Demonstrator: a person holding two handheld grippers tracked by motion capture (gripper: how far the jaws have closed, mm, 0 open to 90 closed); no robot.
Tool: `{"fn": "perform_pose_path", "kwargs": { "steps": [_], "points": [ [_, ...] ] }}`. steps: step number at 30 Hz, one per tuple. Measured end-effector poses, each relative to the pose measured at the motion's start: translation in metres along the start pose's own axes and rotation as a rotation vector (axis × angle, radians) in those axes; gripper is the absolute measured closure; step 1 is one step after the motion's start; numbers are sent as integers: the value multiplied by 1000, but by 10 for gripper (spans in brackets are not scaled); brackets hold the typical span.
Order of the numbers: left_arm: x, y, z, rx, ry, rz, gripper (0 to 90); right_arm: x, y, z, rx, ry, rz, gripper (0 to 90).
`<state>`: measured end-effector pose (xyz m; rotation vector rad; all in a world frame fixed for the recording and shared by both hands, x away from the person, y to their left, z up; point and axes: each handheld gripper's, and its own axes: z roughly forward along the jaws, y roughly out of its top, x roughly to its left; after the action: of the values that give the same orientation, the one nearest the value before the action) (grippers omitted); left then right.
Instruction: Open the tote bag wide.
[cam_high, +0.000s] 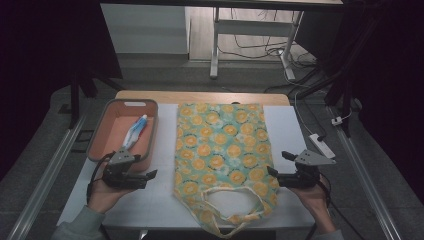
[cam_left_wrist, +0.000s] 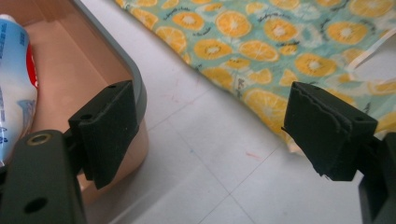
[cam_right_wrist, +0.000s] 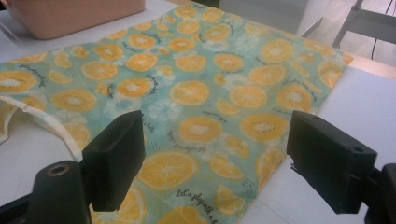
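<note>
Nearest the person, at the counter's front edge, the left gripper and right gripper rest in the hands, each with its fingers spread wide and holding nothing. Between them lies a flat tote bag printed with orange slices on teal, its looped handles toward the person and hanging at the edge. The left gripper sits just beside the near corner of a pink basket; the right gripper is at the bag's near right corner. Farther back inside the basket lies a blue and white tube.
</note>
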<state>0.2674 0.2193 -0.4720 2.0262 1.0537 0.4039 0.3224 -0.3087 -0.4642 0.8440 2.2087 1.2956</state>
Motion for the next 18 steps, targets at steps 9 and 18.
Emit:
{"fn": "perform_pose_path", "kwargs": {
  "steps": [9, 18],
  "points": [
    [-1, 0, -9, -24, 6, -11, 175, -3, -2, 5, 9, 15, 12, 198],
    [-4, 2, -17, -42, 20, 19, 176, 3, 4, 2, 19, 21, -22, 218]
  ]
}}
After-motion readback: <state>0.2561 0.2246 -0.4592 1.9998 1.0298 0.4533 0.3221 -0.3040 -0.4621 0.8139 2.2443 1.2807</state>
